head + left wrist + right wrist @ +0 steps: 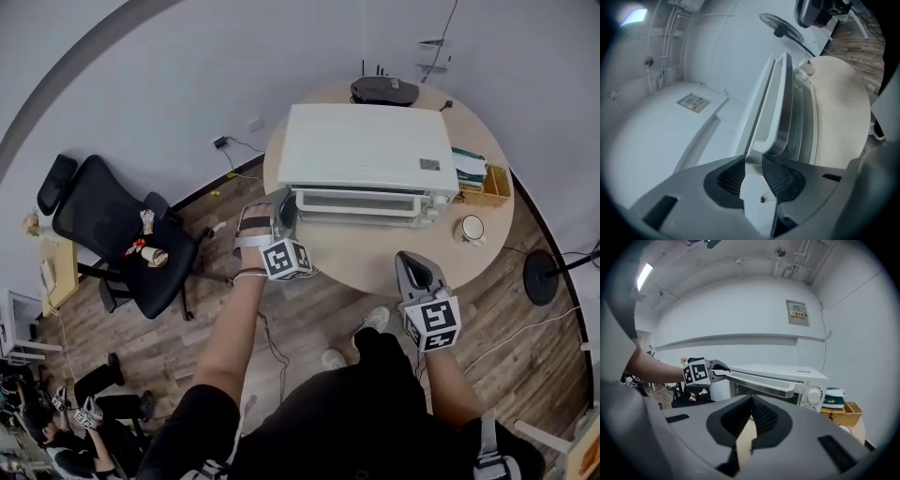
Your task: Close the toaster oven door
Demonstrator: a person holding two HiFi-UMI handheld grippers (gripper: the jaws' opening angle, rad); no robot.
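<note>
A white toaster oven (366,150) stands on the round wooden table (375,262), its glass door (361,202) up against the front or very nearly so. My left gripper (281,214) is at the left end of the door's handle (774,119). That end sits between its fingers (780,176), which stand open around it. The right gripper view shows the same: the left gripper (719,371) flanks the handle (761,383). My right gripper (418,269) hangs at the table's near edge, right of the oven, shut and empty (751,403).
Right of the oven are a white mug (472,228), a wicker basket (489,187) and a green packet (469,165). A black device (384,90) sits behind the oven. A black office chair (122,234) stands left of the table, a fan base (542,277) to the right.
</note>
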